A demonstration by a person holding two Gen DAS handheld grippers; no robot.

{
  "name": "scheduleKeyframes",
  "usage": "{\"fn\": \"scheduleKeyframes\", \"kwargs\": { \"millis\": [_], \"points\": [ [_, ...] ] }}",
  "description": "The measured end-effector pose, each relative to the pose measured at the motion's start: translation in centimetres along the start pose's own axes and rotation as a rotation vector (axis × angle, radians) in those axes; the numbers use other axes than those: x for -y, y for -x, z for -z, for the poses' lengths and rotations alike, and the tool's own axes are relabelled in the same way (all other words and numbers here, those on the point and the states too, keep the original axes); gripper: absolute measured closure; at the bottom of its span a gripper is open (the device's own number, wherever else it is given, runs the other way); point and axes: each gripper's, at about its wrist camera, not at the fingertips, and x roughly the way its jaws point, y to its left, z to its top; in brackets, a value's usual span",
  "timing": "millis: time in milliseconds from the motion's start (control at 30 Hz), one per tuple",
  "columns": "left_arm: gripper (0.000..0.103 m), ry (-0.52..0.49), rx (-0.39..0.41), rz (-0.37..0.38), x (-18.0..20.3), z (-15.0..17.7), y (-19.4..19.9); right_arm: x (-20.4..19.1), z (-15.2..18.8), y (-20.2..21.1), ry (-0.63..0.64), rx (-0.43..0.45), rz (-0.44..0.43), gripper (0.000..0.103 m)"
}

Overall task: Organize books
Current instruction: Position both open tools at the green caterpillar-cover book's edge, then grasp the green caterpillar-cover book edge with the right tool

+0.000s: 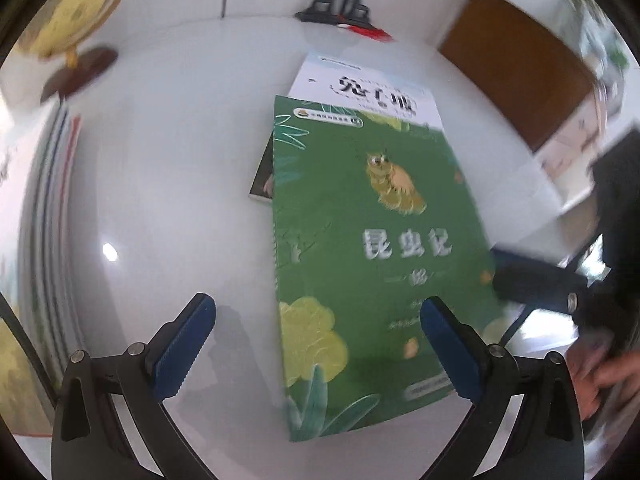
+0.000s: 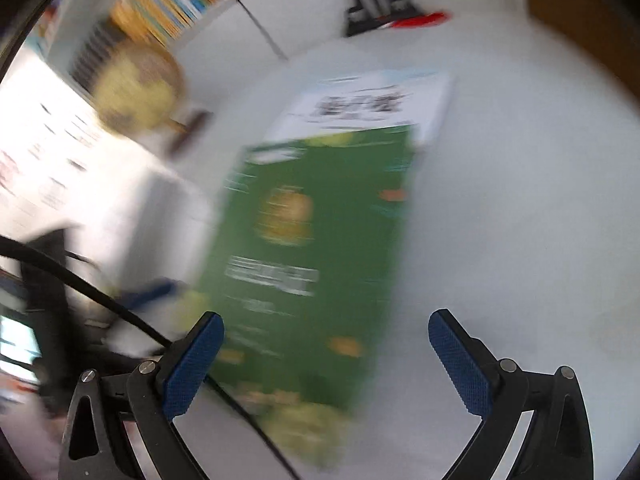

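Note:
A green book (image 1: 360, 248) with a yellow insect on its cover lies flat on the white table (image 1: 160, 200). It rests on a white book (image 1: 372, 92) and a dark book (image 1: 264, 180) that peeks out at its left edge. My left gripper (image 1: 316, 340) is open above the green book's near end, holding nothing. In the blurred right wrist view the green book (image 2: 316, 248) and the white book (image 2: 368, 104) lie ahead. My right gripper (image 2: 326, 354) is open and empty over the green book's near end.
A yellow globe (image 1: 76, 12) on a brown base stands at the back left, also in the right wrist view (image 2: 136, 92). Upright books (image 1: 48, 208) line the left side. A black stand (image 1: 344, 0) sits at the back. A brown panel (image 1: 516, 76) is at right.

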Motion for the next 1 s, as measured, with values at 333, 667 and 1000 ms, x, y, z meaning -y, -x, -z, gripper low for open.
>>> {"fn": "scheduleKeyframes", "kwargs": {
  "millis": [333,667,1000],
  "points": [
    [0.037,0.055,0.016,-0.007,-0.4,0.0,0.4,4.8,0.5,0.7,-0.297,-0.004,-0.29,0.038],
    [0.037,0.009,0.023,-0.047,0.0,0.0,0.0,5.3,2.8,0.9,-0.361,-0.021,-0.448,0.053],
    [0.037,0.05,0.025,-0.022,-0.9,0.0,0.3,3.6,2.2,1.1,-0.315,-0.013,-0.476,0.051]
  ]
}}
